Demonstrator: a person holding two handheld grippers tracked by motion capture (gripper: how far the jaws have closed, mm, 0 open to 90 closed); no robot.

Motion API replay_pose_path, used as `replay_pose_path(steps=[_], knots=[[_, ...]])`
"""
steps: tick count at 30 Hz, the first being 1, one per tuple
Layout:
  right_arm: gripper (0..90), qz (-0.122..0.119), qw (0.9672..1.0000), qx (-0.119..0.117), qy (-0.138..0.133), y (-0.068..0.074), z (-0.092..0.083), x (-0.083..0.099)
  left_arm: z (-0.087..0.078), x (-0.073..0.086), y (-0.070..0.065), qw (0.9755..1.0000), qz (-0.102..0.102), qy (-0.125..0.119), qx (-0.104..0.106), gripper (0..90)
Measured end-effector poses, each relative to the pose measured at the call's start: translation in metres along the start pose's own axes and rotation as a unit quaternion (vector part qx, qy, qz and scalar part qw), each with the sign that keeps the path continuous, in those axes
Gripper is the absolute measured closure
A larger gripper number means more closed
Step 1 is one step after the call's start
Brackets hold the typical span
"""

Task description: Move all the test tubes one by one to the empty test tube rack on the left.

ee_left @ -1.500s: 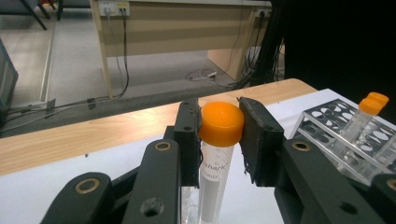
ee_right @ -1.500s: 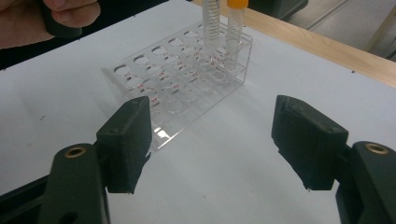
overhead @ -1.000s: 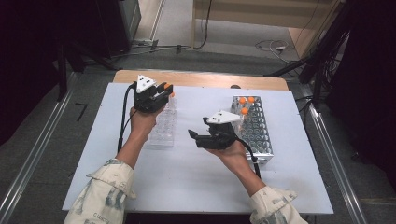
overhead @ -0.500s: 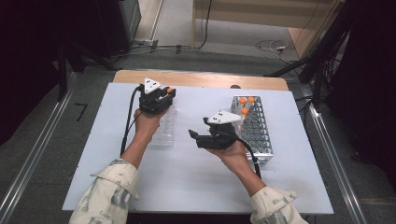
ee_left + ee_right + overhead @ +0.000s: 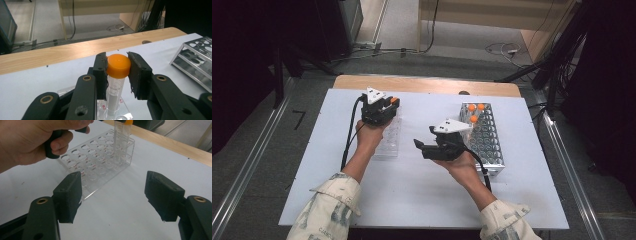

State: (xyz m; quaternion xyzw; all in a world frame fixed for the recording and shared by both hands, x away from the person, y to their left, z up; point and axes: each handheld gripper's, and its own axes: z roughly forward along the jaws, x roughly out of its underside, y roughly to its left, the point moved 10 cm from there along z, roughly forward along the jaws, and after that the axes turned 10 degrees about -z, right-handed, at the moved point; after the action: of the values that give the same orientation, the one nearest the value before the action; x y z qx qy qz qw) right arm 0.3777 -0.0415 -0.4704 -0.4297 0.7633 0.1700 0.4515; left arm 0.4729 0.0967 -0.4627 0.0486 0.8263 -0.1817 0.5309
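So the left claw has its jaws clamped on the orange cap of a clear tube; the tube stands upright, and its lower end is down in a hole of the clear plastic rack near the far end of it; in the right gripper view you can see the tube standing in a hole by the rack's far corner, with the left hand wrapped round the black handle just above the rack; in the high view the left claw sits over the far end of the clear rack, left of the table's middle.

The right claw is wide open with nothing between the jaws, just bare white table under it; it points at the clear rack from the side, near but not touching; in the high view the right claw hangs between the clear rack and the metal rack; that metal rack is on the right part of the table and has three orange-capped tubes bunched at its far end; the table's far edge is a bare wood strip.
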Motion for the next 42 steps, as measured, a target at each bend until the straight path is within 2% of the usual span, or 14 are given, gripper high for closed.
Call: replay_pose_path(steps=[6,10,15,17,19,22,29,36,42], knots=[[28.7,-0.001,1.0,0.0,0.001,0.0,0.0,0.0,0.002,0.005,0.0,1.0,0.003,0.005,-0.003,68.0],[28.7,0.001,1.0,0.0,0.001,-0.001,0.0,0.0,0.002,0.005,-0.001,1.0,0.002,0.006,0.0,61.9],[28.7,0.001,1.0,0.0,0.0,-0.001,0.0,0.0,0.001,0.005,-0.002,1.0,0.002,0.007,0.003,58.8],[28.7,0.001,1.0,0.003,-0.003,-0.001,0.0,0.0,0.001,0.005,-0.002,1.0,0.001,0.007,0.005,55.8],[28.7,0.002,1.0,0.004,-0.004,-0.003,-0.001,0.0,-0.001,0.004,-0.003,1.0,-0.001,0.007,0.002,48.0],[28.7,0.007,0.9999,0.009,-0.007,-0.007,-0.004,-0.001,-0.005,0.002,-0.005,1.0,0.0,0.0,0.001,38.6],[29.0,0.017,0.9994,0.027,-0.014,-0.02,-0.013,-0.001,-0.018,0.0,-0.009,0.9999,-0.008,-0.014,0.007,27.5],[29.0,0.025,0.9983,0.048,-0.019,-0.036,-0.023,0.002,-0.029,0.004,-0.017,0.9994,-0.017,-0.017,0.024,21.9],[29.0,0.036,0.9967,0.069,-0.02,-0.052,-0.032,0.006,-0.039,0.005,-0.023,0.9993,-0.007,-0.018,0.033,20.2]])
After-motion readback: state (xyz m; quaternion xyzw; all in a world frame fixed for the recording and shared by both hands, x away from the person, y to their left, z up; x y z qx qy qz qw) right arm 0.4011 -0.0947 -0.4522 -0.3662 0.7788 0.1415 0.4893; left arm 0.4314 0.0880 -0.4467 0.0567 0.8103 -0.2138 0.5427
